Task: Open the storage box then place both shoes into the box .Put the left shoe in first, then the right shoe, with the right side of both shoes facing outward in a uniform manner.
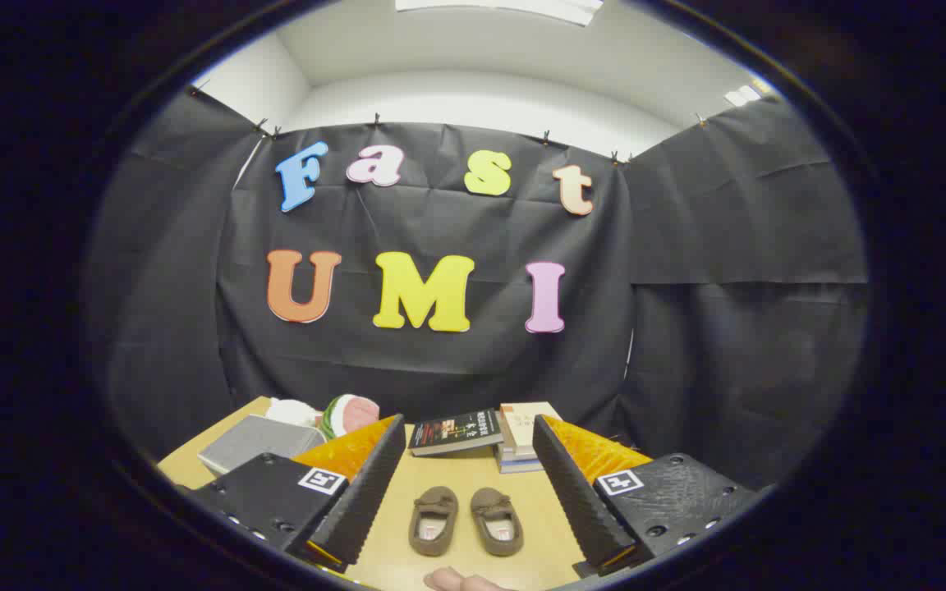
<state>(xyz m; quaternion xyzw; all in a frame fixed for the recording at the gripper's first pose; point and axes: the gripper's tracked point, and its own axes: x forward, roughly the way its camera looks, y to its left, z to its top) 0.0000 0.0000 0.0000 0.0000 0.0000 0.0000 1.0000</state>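
While the gripper (469, 492) hangs above the near part of the table, its two fingers stand spread wide apart with nothing pinched between them.

Gripper view, containers: a grey storage box (247, 442) lies flat on the table beyond the left finger, lid closed; its contents cannot be seen. It sits well apart from the shoes.

Task items: a pair of small brown shoes rests side by side on the wood between the two fingers, toes pointing away toward the back wall. Left shoe (432, 519) and right shoe (497, 520) are just beside each other with a narrow gap, both upright on their soles, openings facing up. Neither finger touches either shoe.

Other items: behind the box, a soft white object (291, 410) and a round green-and-pink plush (350, 413) lie next to each other. A dark-covered book (456, 432) lies flat beyond the shoes; just beside it is a short stack of books (525, 435).

Surface and room: light wooden table (448, 474), black cloth wall behind, white ceiling above. A bit of a hand (461, 581) shows at the near edge of the table below the shoes.
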